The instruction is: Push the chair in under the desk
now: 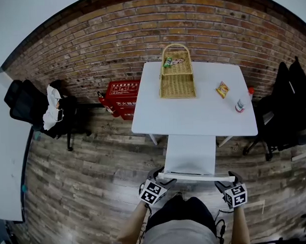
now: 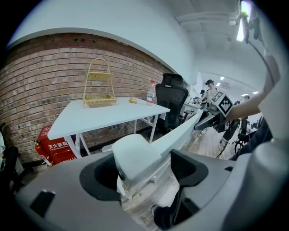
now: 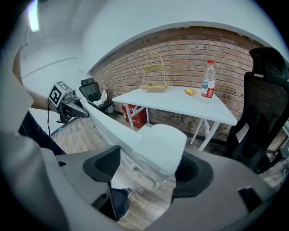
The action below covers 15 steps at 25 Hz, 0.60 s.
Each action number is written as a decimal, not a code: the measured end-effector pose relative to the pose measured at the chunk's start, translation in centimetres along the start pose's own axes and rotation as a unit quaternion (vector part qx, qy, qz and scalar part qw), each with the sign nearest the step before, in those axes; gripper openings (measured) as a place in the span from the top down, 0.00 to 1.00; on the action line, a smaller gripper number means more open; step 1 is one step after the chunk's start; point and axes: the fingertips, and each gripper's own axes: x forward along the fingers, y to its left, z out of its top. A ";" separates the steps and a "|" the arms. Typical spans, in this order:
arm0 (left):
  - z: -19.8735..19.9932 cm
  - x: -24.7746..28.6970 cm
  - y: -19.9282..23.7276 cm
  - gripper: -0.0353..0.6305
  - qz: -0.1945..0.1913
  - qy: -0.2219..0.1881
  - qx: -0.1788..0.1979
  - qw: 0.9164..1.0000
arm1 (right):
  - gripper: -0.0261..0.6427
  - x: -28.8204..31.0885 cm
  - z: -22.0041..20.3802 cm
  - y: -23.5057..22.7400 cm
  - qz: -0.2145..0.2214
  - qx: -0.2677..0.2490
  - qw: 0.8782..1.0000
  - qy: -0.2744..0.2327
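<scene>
Two grippers have hold of the white chair [image 1: 190, 152] by its top rail, one at each end. The left gripper [image 1: 159, 181] has the rail's left corner between its jaws, and in the left gripper view the white corner fills the gap, so the jaws are clenched on it. The right gripper [image 1: 226, 184] does the same at the right corner, where its own view shows the rounded end of the rail grasped between its dark jaws. Each gripper view also shows the rail running across to the other gripper at its far end.

The chair faces the white desk [image 1: 193, 117] with its back to the person. Its seat sticks out from the desk's near edge over the wooden floor [image 1: 95, 186], and only its front reaches that edge.

On the desk, a wicker basket [image 1: 177, 75] stands toward the far side, against the brick wall [image 1: 90, 51]. A yellow snack packet [image 1: 222, 89] lies to its right, and a clear bottle [image 1: 241, 103] with a red cap stands near the right edge.

A red box [image 1: 123, 97] sits on the floor by the wall, just left of the desk. Black office chairs stand well apart at either side, the left office chair [image 1: 37, 110] with something white draped on it and the right office chair [image 1: 285, 109] close to the desk's right end.
</scene>
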 end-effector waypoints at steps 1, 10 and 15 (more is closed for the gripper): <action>0.1 0.1 0.2 0.42 0.000 0.001 0.000 1.000 | 0.43 0.1 0.3 0.0 0.001 -0.001 1.000 0.001; 1.8 1.6 1.6 0.42 0.003 -0.002 -0.003 1.000 | 0.43 1.2 2.3 -1.7 0.005 -0.003 1.000 0.002; 2.8 2.7 2.2 0.42 0.006 -0.004 -0.007 1.000 | 0.43 2.1 3.0 -3.3 0.003 -0.006 1.000 -0.003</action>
